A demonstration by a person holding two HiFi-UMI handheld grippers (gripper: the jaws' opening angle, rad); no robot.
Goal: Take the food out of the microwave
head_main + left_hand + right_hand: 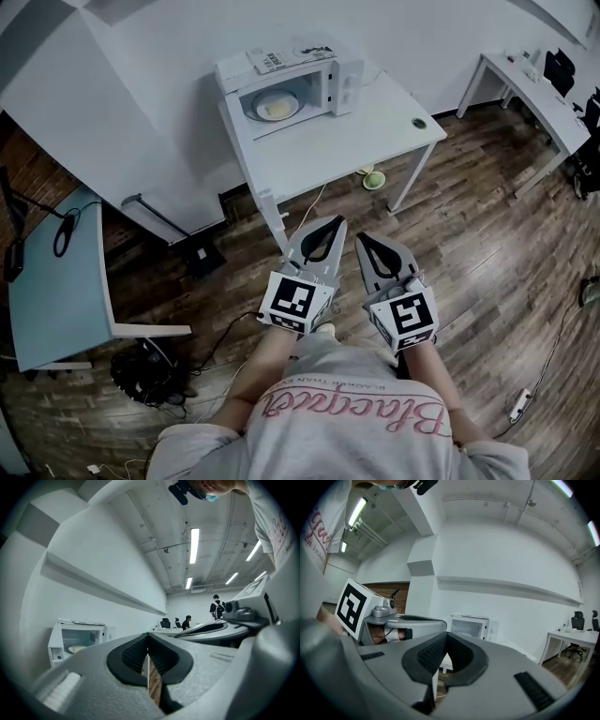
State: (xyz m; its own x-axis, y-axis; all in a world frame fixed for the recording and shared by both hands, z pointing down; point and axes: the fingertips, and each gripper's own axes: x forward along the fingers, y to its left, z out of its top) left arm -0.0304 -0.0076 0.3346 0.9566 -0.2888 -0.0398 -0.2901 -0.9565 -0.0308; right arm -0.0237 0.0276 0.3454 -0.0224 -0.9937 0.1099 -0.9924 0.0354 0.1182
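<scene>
While the microwave [281,89] stood with its door [349,82] swung open on the white counter [347,145], the plate of food [277,106] lay inside the cavity, untouched. It was visible in the head view and, small and far to the left, in the left gripper view.

Below and to the right of it, the left tongs [328,223] were pressed together with nothing between them (only a sliver of floor showed under the pads in that gripper's own view). They were held about level and aimed towards the counter. Just beside them, the right tongs [364,240] were likewise closed and empty, pointing the same way. Both remained well apart from the counter, with bare wooden floor between.

The step in hand looked like the approach: nothing of the task had been grasped. The next move probably called for closing that gap and spreading one pair of tongs. They would then need to enter level through the opening, clear of the door on its right, and pinch the plate's rim without tipping the food.
</scene>
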